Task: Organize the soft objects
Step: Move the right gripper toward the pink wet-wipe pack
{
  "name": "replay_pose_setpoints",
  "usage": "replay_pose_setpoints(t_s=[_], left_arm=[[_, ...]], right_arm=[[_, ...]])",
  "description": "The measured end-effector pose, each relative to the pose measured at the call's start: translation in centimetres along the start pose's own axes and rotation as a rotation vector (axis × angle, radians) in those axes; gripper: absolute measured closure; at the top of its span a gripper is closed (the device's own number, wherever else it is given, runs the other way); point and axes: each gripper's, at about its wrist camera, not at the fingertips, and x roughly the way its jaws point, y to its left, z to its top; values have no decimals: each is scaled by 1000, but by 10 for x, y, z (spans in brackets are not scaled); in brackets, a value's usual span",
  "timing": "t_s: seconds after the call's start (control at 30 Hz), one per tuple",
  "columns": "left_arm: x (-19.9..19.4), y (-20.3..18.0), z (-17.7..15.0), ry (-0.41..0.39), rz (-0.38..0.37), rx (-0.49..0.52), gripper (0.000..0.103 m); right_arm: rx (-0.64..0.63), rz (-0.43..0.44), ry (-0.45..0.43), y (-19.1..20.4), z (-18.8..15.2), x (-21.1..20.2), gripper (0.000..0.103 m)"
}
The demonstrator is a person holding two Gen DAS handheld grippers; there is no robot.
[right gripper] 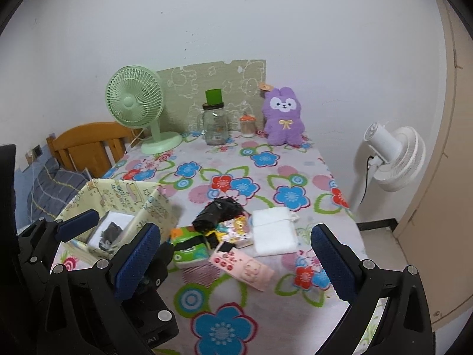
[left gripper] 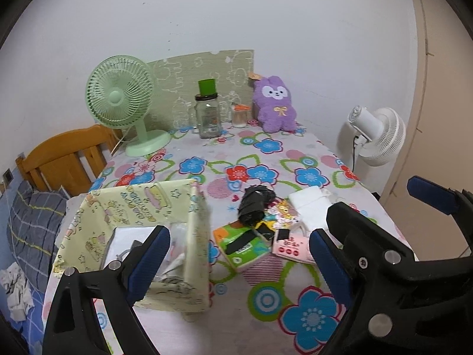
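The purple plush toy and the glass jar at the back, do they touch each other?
Apart. The right wrist view shows flowered cloth between the purple plush toy and the glass jar.

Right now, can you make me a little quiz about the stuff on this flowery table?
1. True or false: the purple plush bunny sits at the far edge by the wall.
2. What colour is the fan standing on the table?
A white, B green, C purple
3. Fill in: the yellow fabric box is nearest the ____ claw.

Key: 1 true. 2 B. 3 left. Both claws are open and hold nothing; the right claw hovers over the tissue packs.
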Motion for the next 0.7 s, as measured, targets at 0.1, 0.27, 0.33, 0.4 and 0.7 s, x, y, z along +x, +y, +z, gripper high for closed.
replay_pose_setpoints(t_s=[0.1, 0.27, 0.33, 0.4, 0.7], left_arm=[[0, -8, -1, -10, -5, 10, 7], [5, -19, -4, -1, -21, 18, 7], [10, -23, -6, 11, -36, 19, 7], [14, -27, -8, 18, -37, 20, 7], [40, -39, -21, 64, -43, 24, 7]], right_arm=[[10, -7, -9, -8, -3, -1, 0], [11, -25, -10, -19, -9, -4, 0], [0, -33, -4, -22, -11, -3, 0], [-4, -35, 1, -25, -14, -1, 0], [12, -16, 50, -43, -29, 22, 0]])
